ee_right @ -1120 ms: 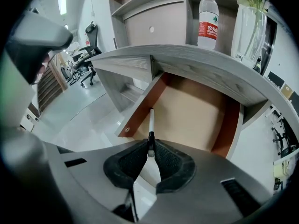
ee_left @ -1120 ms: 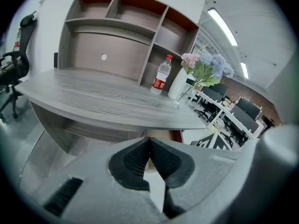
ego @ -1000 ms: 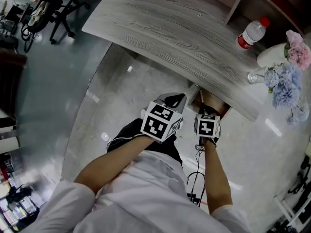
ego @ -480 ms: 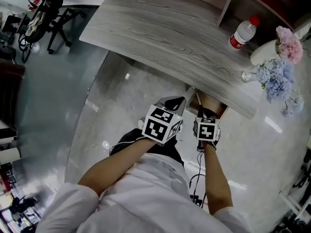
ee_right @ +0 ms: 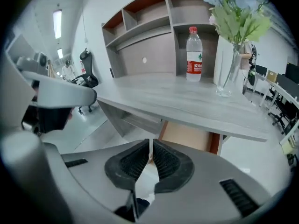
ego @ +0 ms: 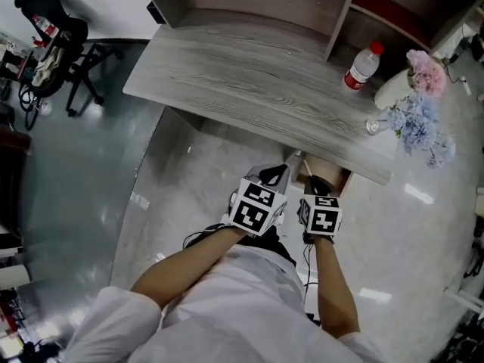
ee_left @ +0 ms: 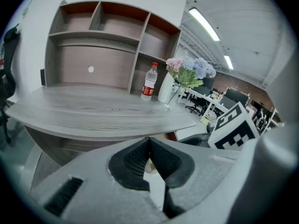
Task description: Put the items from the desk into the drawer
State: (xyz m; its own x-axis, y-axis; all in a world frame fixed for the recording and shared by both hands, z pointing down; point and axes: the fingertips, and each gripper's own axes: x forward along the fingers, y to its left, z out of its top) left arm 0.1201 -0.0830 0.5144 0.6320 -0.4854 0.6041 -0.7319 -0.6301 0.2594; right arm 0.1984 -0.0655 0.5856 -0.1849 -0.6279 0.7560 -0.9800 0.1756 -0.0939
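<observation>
A clear water bottle with a red cap and label (ego: 361, 66) (ee_left: 149, 81) (ee_right: 194, 55) stands upright at the back right of the grey wood desk (ego: 249, 89). A tan drawer (ego: 327, 174) (ee_right: 189, 136) shows under the desk's front edge, sticking out a little. My left gripper (ego: 276, 176) (ee_left: 149, 141) is shut on nothing, held in the air just left of the drawer. My right gripper (ego: 316, 186) (ee_right: 151, 143) is also shut and empty, right in front of the drawer and below the desktop.
A white vase (ego: 389, 89) with pink flowers and a small glass (ego: 373, 126) holding blue flowers (ego: 420, 123) stand at the desk's right end. A shelf unit (ee_left: 107, 36) rises behind the desk. An office chair (ego: 57, 44) stands far left on the glossy floor.
The head view has pulled back, so more of the shelf unit shows and the desk sits lower in view. Both grippers stay shut, side by side in front of the drawer.
</observation>
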